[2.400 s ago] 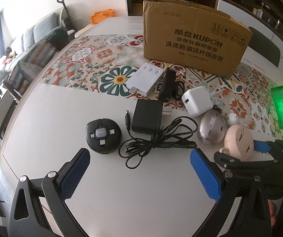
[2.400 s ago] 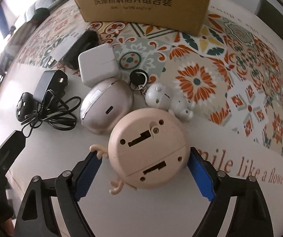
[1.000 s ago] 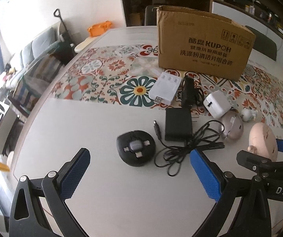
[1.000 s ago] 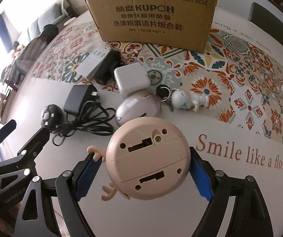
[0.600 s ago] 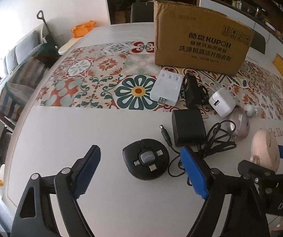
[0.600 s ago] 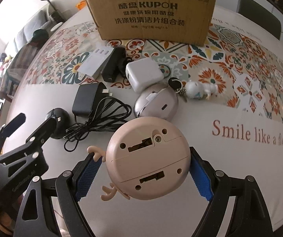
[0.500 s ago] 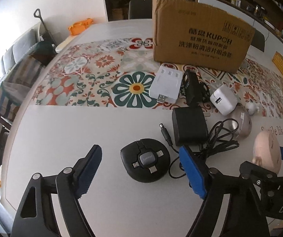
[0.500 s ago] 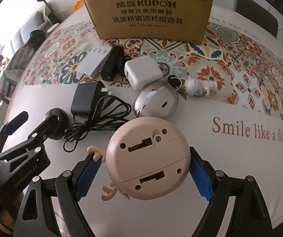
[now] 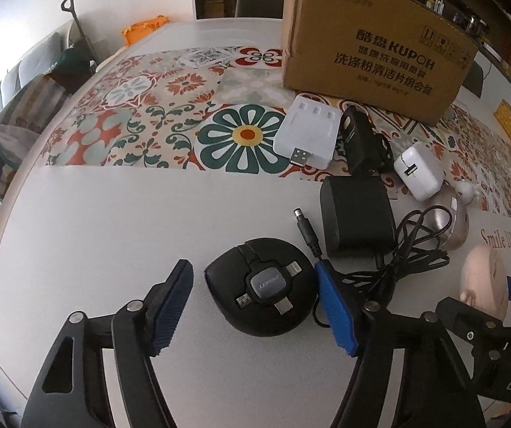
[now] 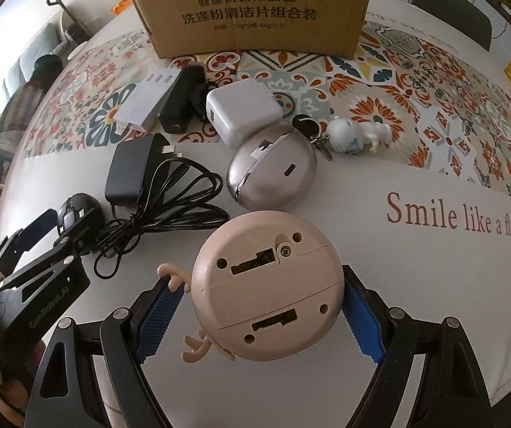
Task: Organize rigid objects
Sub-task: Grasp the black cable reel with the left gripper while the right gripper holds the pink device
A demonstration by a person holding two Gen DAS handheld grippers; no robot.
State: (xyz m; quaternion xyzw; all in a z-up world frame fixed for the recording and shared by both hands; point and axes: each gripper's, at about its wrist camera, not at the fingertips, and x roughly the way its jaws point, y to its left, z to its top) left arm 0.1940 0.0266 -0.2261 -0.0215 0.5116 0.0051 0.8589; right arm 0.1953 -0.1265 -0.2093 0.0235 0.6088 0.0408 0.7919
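Left wrist view: the left gripper point(image 9: 255, 303) tips steeply down at the table point(image 9: 113, 214), jaws just been closing around the round black cable reel point(image 9: 261, 290). The right pad looks to be touching its rim; the left pad stands clear. Grey hub, plugs fanned out on top. Right wrist view: right gripper point(image 10: 259, 310) clamped on a round pink toy point(image 10: 266, 285), base toward the camera, little antlers at its left.
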